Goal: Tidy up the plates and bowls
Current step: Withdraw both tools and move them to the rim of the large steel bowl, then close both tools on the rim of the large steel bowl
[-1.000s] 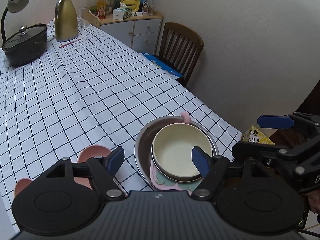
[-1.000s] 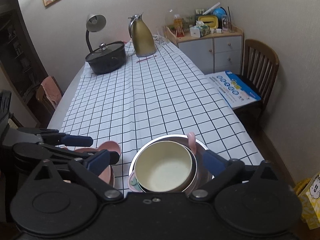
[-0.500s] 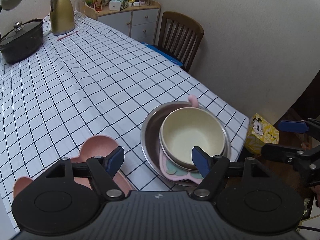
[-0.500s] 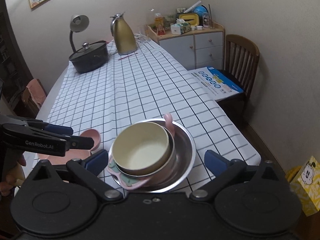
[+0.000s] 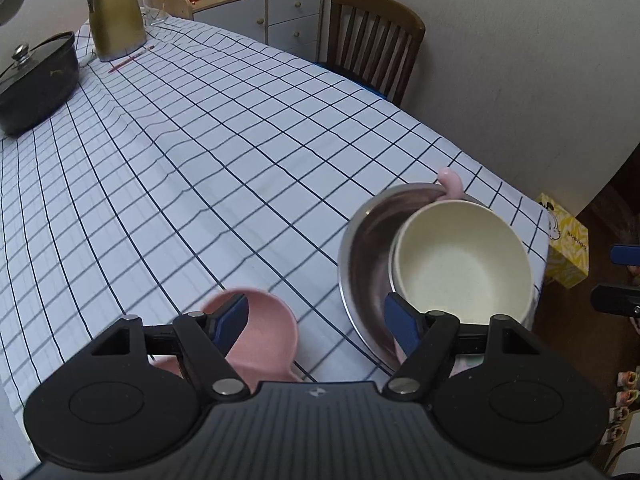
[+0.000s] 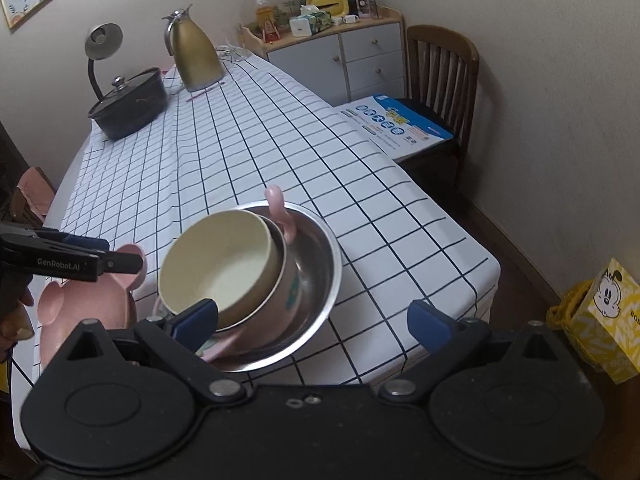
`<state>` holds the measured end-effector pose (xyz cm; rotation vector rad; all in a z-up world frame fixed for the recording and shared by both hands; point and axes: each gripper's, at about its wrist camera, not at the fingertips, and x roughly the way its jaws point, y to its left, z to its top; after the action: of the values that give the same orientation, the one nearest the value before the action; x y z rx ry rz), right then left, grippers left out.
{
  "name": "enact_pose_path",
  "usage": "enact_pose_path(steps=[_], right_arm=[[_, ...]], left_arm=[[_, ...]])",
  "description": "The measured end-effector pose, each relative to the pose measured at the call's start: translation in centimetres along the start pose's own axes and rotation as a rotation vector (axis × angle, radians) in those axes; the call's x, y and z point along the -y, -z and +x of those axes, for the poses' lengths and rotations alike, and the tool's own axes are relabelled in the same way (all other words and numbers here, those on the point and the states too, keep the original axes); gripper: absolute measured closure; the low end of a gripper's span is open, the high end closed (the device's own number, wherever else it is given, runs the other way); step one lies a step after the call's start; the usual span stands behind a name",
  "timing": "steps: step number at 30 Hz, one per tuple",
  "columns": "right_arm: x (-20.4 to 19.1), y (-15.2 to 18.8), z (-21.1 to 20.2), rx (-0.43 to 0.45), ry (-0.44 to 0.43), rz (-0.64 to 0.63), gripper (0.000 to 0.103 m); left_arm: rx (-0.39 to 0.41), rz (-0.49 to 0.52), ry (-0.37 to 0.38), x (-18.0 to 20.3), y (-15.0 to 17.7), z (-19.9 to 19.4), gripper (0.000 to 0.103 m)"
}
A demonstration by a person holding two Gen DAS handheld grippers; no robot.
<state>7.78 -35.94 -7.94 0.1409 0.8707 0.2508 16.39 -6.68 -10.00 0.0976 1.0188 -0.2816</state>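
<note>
A cream bowl (image 5: 460, 264) (image 6: 218, 264) sits nested in a pink bowl (image 6: 290, 284) inside a steel bowl (image 5: 364, 256) (image 6: 316, 264) near the table's front right corner; a pink handle (image 5: 450, 184) (image 6: 280, 212) sticks up behind them. To their left lies a pink mouse-eared plate (image 5: 264, 332) (image 6: 88, 300). My left gripper (image 5: 316, 316) stands open just above the cloth, one finger over the pink plate, the other over the steel bowl's rim. My right gripper (image 6: 312, 322) is open over the steel bowl's near edge, holding nothing.
A checked tablecloth (image 5: 200, 160) covers the table. At the far end stand a black lidded pot (image 5: 36, 76) and a gold jug (image 5: 114, 16). A wooden chair (image 6: 444, 76) and a cabinet (image 6: 348, 56) are to the right. A yellow box (image 6: 604, 320) sits on the floor.
Both grippers have sunk toward the table. In the left view the bowls slid right and the pink plate came between the fingers; in the right view the bowl stack shifted left.
</note>
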Motion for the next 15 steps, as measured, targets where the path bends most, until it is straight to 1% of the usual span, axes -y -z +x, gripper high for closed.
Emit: enact_pose_path(steps=[3,5,8,11,15], right_arm=[[0.5,-0.1,0.5,-0.013,0.008,0.013,0.003],[0.8,-0.2,1.0,-0.028,0.007,0.019,0.005],[1.3,-0.4,1.8,-0.043,0.011,0.025,0.007],[1.7,-0.7,2.7,-0.064,0.013,0.031,0.012],[2.0,-0.8,4.2,-0.111,0.002,0.041,0.021]], left_arm=[[-0.009,-0.012,0.014,-1.5,-0.7,0.9,0.029],[-0.022,-0.023,0.02,-2.4,-1.1,1.7,0.029],[-0.046,-0.015,0.044,-3.2,-1.5,3.0,0.029],[-0.077,0.002,0.067,-3.1,-1.6,4.1,0.029],[-0.103,0.03,0.092,-2.6,-1.9,5.0,0.03]])
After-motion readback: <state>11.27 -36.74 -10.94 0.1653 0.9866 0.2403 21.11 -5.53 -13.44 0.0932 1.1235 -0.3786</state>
